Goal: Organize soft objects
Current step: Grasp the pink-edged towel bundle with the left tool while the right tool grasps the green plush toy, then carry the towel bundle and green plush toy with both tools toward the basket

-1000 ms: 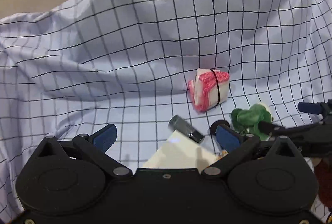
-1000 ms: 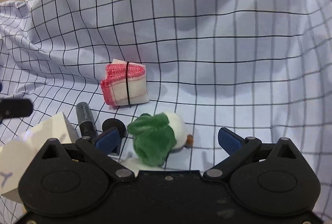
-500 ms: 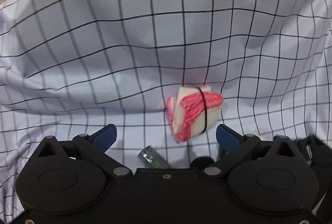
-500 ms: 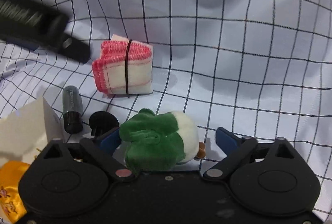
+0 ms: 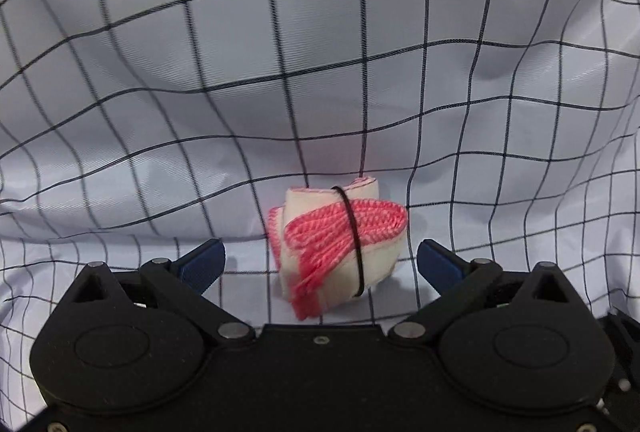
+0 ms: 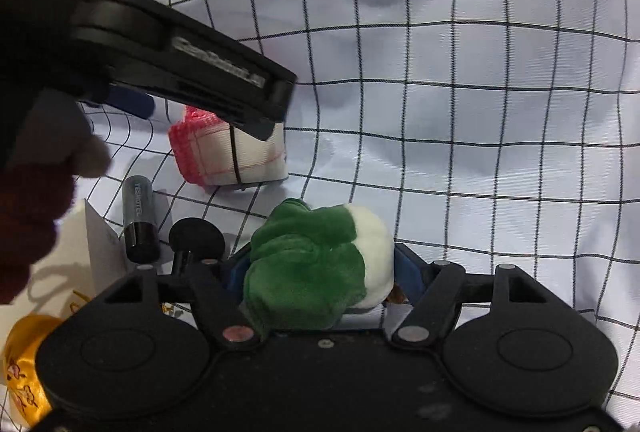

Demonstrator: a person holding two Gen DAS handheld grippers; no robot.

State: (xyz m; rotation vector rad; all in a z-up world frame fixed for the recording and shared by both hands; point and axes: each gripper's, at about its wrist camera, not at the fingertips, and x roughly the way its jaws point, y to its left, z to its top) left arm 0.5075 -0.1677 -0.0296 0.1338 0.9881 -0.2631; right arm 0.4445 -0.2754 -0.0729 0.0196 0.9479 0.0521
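Note:
A folded white cloth with pink stitched edges, bound by a black band, lies on the checked sheet. My left gripper is open, with its blue pads apart on either side of the bundle and not touching it. In the right wrist view the same cloth bundle sits partly under the left gripper's black body. A green and white plush toy sits between the jaws of my right gripper. The jaws are closing and the pads press its sides.
A grey-and-black battery, a black round-headed piece, a white card and a gold embroidered pouch lie at the left. A dark red sleeve fills the left edge. The wrinkled checked sheet rises behind.
My left gripper has come forward and down until the cloth bundle sits between its open fingers. The right jaws have narrowed from wide open onto the plush toy.

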